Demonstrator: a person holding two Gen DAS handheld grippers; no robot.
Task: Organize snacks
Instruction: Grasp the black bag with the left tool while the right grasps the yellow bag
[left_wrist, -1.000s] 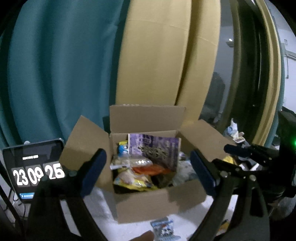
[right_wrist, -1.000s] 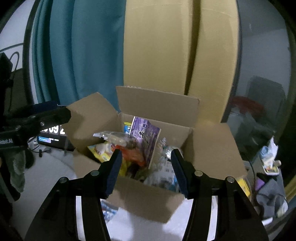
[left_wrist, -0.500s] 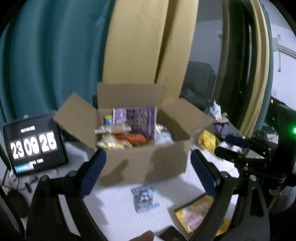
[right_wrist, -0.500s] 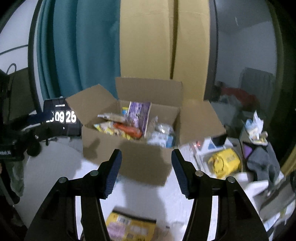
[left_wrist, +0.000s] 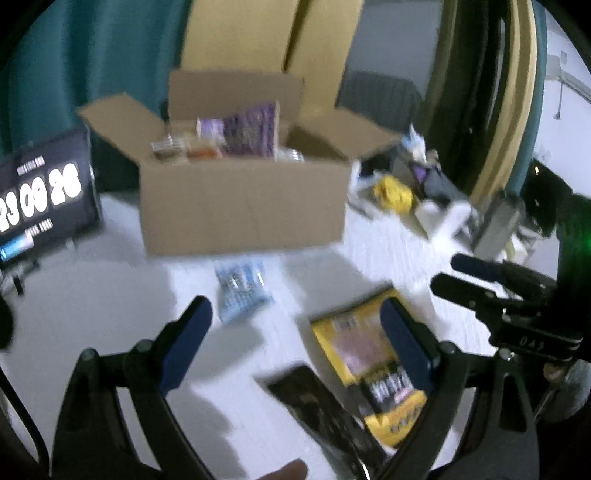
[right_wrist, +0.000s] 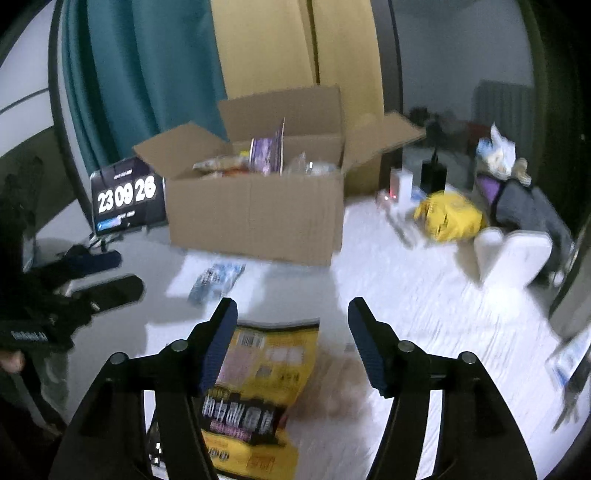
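Observation:
An open cardboard box (left_wrist: 240, 210) (right_wrist: 255, 218) holds several snack packs, among them an upright purple bag (left_wrist: 251, 129) (right_wrist: 267, 155). On the white table in front lie a small blue-white packet (left_wrist: 242, 290) (right_wrist: 216, 280), a yellow snack bag (left_wrist: 369, 362) (right_wrist: 258, 391) and a dark flat pack (left_wrist: 317, 410). My left gripper (left_wrist: 295, 332) is open and empty above the table, between the packet and the yellow bag. My right gripper (right_wrist: 291, 332) is open and empty, just above the yellow bag's far edge.
A tablet clock (left_wrist: 40, 199) (right_wrist: 123, 197) stands left of the box. A yellow pouch (right_wrist: 448, 216), white containers (right_wrist: 511, 254) and dark clothes (right_wrist: 524, 206) clutter the right side. Teal and tan curtains (right_wrist: 147, 74) hang behind.
Both grippers have pulled back from the box and tilted down. The table, the blue-white packet and the yellow bag have come into view. Both grippers stay open.

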